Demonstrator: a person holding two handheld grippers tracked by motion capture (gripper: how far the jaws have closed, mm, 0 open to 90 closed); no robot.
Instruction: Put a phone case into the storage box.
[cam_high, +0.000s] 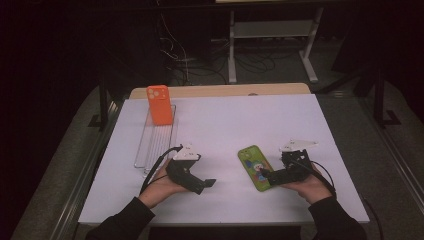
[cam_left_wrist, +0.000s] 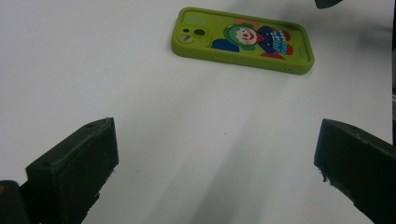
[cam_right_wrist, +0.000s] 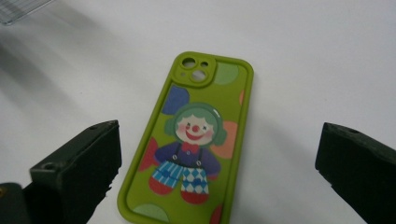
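Green clown phone case (cam_right_wrist: 189, 144) flat on white table (cam_high: 225, 125), apparently rubbery, both grippers wide open, empty.

Flat on the table (cam_high: 225, 120), right of centre: clown phone case (cam_high: 255, 168), between left gripper (cam_high: 209, 183) and right gripper (cam_high: 266, 176), touching neither. Far left: wire rack (cam_high: 156, 145), with second phone case (cam_high: 159, 104) propped upright at its far end.

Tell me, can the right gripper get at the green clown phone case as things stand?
Probably yes: the right gripper is open, the green phone case lies flat between its jaws, and nothing stands in the way.
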